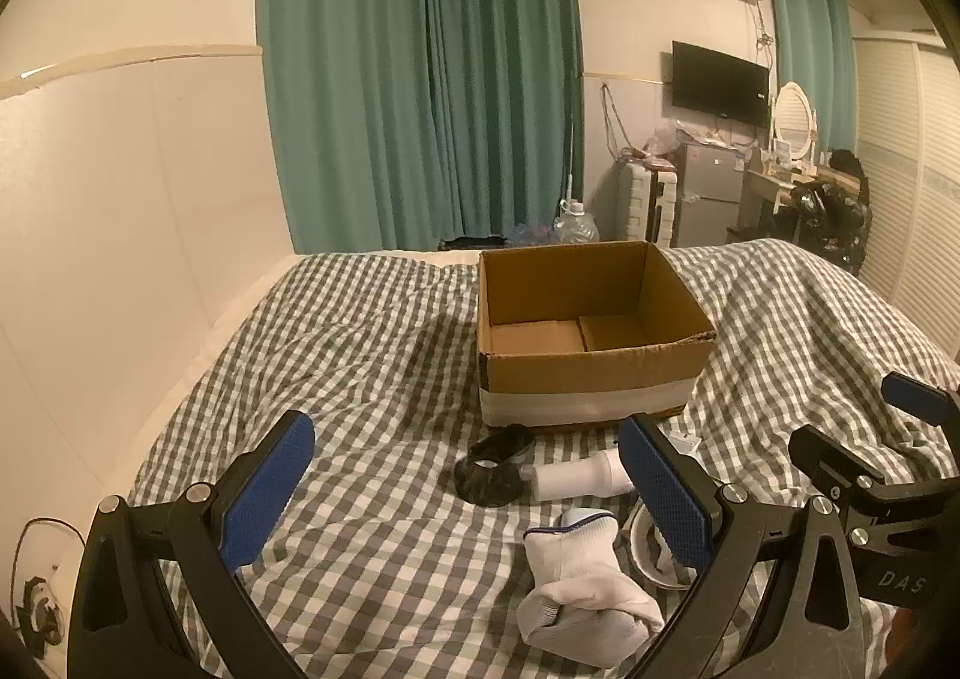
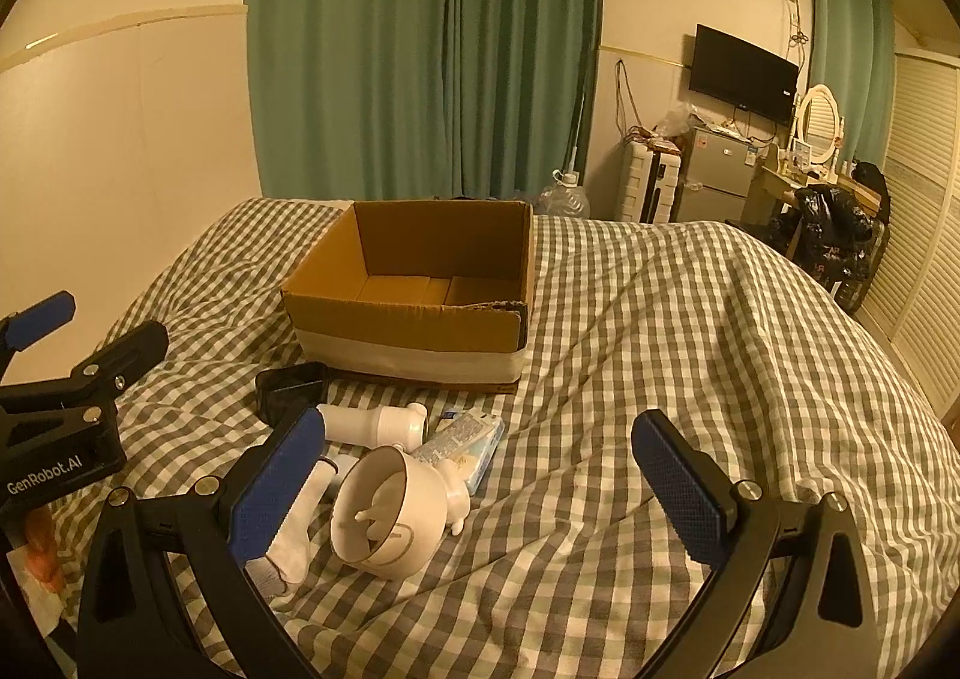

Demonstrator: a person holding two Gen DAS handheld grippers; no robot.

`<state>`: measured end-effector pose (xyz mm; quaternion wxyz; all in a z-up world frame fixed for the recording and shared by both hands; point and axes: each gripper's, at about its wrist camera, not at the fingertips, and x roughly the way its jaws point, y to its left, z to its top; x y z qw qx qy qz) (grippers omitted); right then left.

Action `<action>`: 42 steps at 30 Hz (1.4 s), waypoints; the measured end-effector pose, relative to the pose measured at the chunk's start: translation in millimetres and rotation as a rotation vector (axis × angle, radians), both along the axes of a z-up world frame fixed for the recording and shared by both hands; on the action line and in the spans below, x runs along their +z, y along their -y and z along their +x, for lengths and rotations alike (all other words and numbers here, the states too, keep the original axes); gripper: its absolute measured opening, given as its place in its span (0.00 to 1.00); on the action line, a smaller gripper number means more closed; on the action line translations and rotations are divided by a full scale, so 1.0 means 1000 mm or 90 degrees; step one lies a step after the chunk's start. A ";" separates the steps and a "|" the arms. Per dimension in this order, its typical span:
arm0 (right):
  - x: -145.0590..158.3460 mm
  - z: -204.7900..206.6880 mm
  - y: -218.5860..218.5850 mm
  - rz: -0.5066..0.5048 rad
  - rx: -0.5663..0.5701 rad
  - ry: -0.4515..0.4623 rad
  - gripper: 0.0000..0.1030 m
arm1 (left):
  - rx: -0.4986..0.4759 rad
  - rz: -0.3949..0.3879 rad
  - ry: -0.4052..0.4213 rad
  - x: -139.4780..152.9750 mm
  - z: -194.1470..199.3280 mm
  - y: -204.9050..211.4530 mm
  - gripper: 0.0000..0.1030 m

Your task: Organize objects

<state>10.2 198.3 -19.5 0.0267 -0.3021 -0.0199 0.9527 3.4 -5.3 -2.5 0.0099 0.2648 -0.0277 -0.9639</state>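
Left wrist view: left gripper spread wide above sock; right gripper likewise spread near bowl, cardboard box farther off.

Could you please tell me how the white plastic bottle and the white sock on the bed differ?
The white plastic bottle is rigid and cylindrical; the white sock is soft and crumpled. The bottle lies closer to the brown cardboard box; the sock lies closer to the camera. Both are white and rest on the checked bedsheet.

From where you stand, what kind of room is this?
Most likely a lived-in bedroom: a bed with a checked cover fills the foreground, teal curtains hang behind it, and a wall television sits above a small fridge.
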 end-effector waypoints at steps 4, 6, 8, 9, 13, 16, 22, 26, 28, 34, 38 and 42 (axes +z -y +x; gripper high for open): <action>-0.001 0.001 0.002 0.002 0.004 0.003 1.00 | 0.004 -0.014 0.001 -0.002 -0.001 -0.001 1.00; -0.001 0.000 0.002 0.002 0.004 0.004 1.00 | 0.002 -0.018 0.001 -0.003 -0.001 -0.002 1.00; -0.002 0.000 0.002 0.002 0.005 0.005 1.00 | -0.001 -0.021 -0.002 -0.003 0.000 -0.004 1.00; -0.002 0.000 0.002 0.002 0.005 0.006 1.00 | -0.001 -0.022 -0.003 -0.003 0.000 -0.004 1.00; -0.003 -0.001 0.002 0.001 0.006 0.008 1.00 | -0.002 -0.023 -0.003 -0.004 0.001 -0.005 1.00; -0.004 0.000 0.002 -0.001 0.005 0.009 1.00 | 0.001 -0.022 0.001 -0.005 0.000 -0.004 1.00; -0.005 0.000 0.000 -0.003 0.008 0.011 1.00 | 0.001 -0.018 0.004 -0.006 0.000 -0.003 1.00; -0.006 -0.001 0.001 -0.005 0.011 0.013 1.00 | -0.001 -0.018 0.005 -0.007 0.000 -0.003 1.00; -0.007 -0.001 0.001 -0.005 0.011 0.015 1.00 | -0.002 -0.017 0.005 -0.008 0.000 -0.002 1.00; -0.009 -0.001 0.002 -0.004 0.010 0.015 1.00 | -0.001 -0.015 0.011 -0.011 0.000 -0.001 1.00; -0.010 0.000 0.002 -0.004 0.011 0.017 1.00 | 0.000 -0.014 0.014 -0.011 0.001 -0.002 1.00; -0.010 0.000 0.003 0.000 0.010 0.021 1.00 | 0.000 -0.012 0.015 -0.011 0.001 -0.002 1.00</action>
